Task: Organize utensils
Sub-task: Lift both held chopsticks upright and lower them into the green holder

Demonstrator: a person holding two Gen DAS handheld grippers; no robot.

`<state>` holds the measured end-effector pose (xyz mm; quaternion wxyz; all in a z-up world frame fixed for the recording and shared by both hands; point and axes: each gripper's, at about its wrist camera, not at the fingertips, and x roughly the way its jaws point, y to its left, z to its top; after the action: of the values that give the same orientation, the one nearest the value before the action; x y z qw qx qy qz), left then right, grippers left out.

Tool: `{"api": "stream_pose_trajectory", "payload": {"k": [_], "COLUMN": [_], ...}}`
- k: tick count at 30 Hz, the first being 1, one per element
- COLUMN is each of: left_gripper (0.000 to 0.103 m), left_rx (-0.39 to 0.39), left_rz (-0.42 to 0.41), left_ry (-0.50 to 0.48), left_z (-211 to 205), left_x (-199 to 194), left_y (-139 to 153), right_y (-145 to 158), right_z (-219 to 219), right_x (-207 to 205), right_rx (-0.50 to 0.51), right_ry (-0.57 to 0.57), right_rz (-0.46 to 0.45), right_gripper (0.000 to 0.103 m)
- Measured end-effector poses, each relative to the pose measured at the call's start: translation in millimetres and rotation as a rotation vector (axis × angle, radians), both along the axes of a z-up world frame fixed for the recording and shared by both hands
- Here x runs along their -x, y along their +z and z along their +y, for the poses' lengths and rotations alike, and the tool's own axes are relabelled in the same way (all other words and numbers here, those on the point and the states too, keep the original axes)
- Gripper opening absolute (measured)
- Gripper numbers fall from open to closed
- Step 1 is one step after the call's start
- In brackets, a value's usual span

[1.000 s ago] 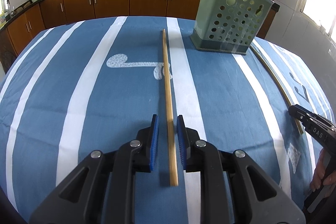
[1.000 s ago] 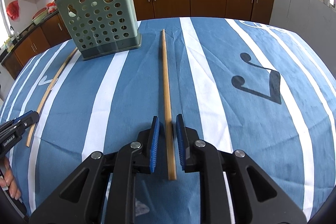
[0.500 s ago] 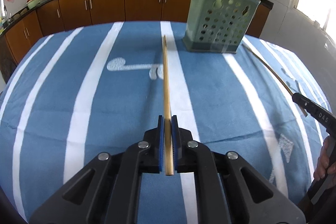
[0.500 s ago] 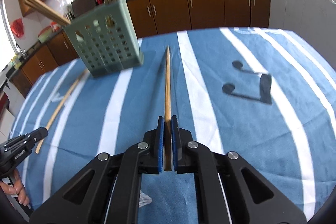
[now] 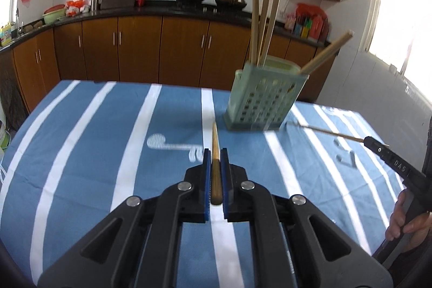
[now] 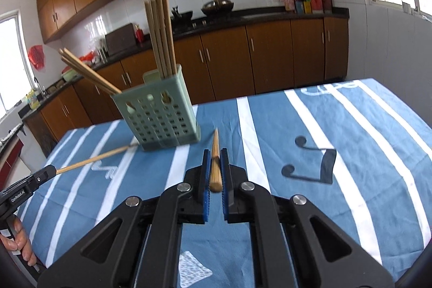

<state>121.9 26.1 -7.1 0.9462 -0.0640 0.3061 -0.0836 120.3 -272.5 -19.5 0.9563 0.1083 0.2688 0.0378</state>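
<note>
My left gripper (image 5: 215, 153) is shut on a wooden chopstick (image 5: 215, 150) and holds it lifted, pointing forward above the blue striped tablecloth (image 5: 94, 153). My right gripper (image 6: 215, 153) is shut on another wooden chopstick (image 6: 215, 150), also lifted. The green perforated utensil holder (image 5: 263, 99) stands upright ahead and right of the left gripper, with several chopsticks in it. In the right wrist view the holder (image 6: 159, 115) is ahead and left. Each view shows the other gripper at its edge, the right gripper (image 5: 378, 146) and the left gripper (image 6: 51, 170), with its chopstick sticking out toward the holder.
Wooden kitchen cabinets (image 5: 140, 50) and a dark countertop with woks run behind the table. A bright window (image 5: 399, 18) is on the right. The table's far edge lies just behind the holder.
Both grippers closed on chopsticks that lay on the cloth, then lifted them and tilted upward. The views now look more level, toward the holder and the cabinets.
</note>
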Motion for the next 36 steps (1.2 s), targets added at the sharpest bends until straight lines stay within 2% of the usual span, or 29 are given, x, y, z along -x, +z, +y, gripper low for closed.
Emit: {"api": "stream_pose_trajectory", "payload": {"k": [13,23,30,36], "left_gripper": [0.008,0.008,0.008,0.008], "left_rx": [-0.005,0.013,0.020,0.031], "left_rz": [-0.148,-0.190,-0.265,-0.345], "left_ry": [-0.022,-0.040,-0.070,-0.082], "left_z": [-11.1,-14.6,-26.3,-38.4], "left_x": [3.8,-9.1,-12.4,-17.6], "left_y": [56.0,86.6,124.0,160.7], "right_y": [40.1,71.0,110.6,153.2], "right_z": [5.5,12.0,16.7,27.2], "right_x": [7.5,1.6,1.6,-4.6], "right_rx": [-0.007,0.024,0.005,0.004], "right_ry": [0.022,0.041,0.087,0.110], "right_rz": [-0.127,-0.192,-0.278,-0.397], "right_gripper": [0.007,0.007,0.007,0.007]}}
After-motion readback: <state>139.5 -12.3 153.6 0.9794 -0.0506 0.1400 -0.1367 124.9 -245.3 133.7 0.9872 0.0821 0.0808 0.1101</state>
